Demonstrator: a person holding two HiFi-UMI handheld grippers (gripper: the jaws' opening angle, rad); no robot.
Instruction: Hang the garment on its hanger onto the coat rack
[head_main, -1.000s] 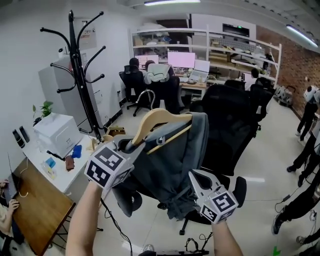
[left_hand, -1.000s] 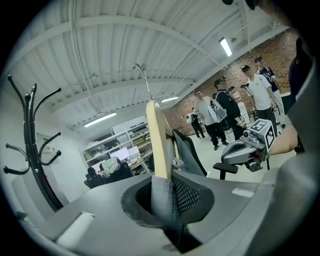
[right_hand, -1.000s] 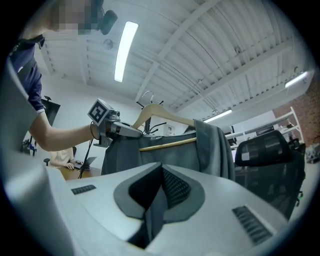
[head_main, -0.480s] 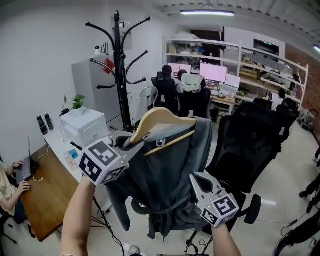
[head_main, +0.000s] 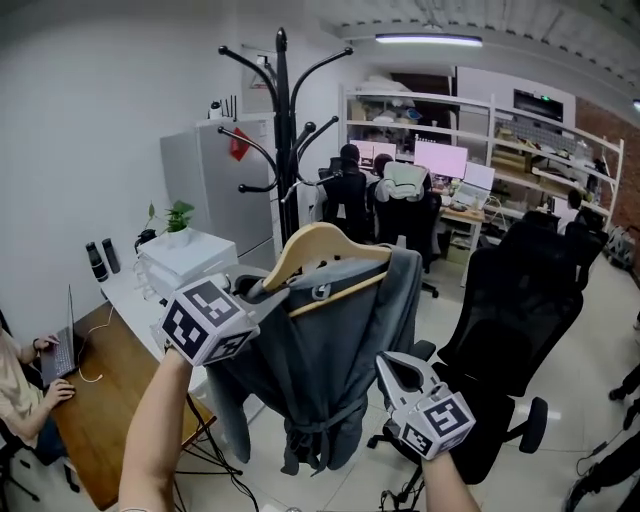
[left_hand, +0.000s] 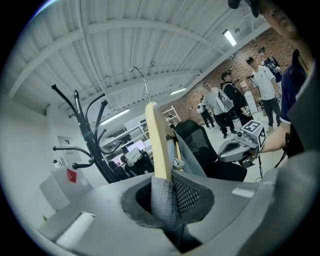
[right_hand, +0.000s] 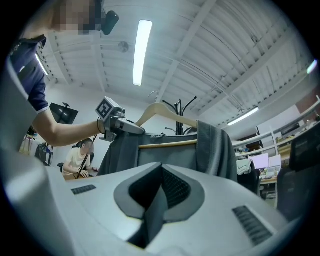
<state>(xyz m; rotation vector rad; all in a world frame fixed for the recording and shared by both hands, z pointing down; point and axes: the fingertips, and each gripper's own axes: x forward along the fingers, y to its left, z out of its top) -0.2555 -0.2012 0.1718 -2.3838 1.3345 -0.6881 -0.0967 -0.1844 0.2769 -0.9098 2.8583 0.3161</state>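
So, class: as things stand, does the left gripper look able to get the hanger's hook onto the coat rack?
Probably yes. The left gripper is shut on the hanger, and nothing shows between it and the coat rack ahead, though it may need carrying closer.

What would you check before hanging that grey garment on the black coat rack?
1. left gripper shut on hanger: ok.
2. garment draped over hanger: ok.
3. hook free and upright: ok.
4. coat rack arms bare: ok.
5. hook near enough to an arm: cannot tell.
6. right gripper shut, empty: ok.
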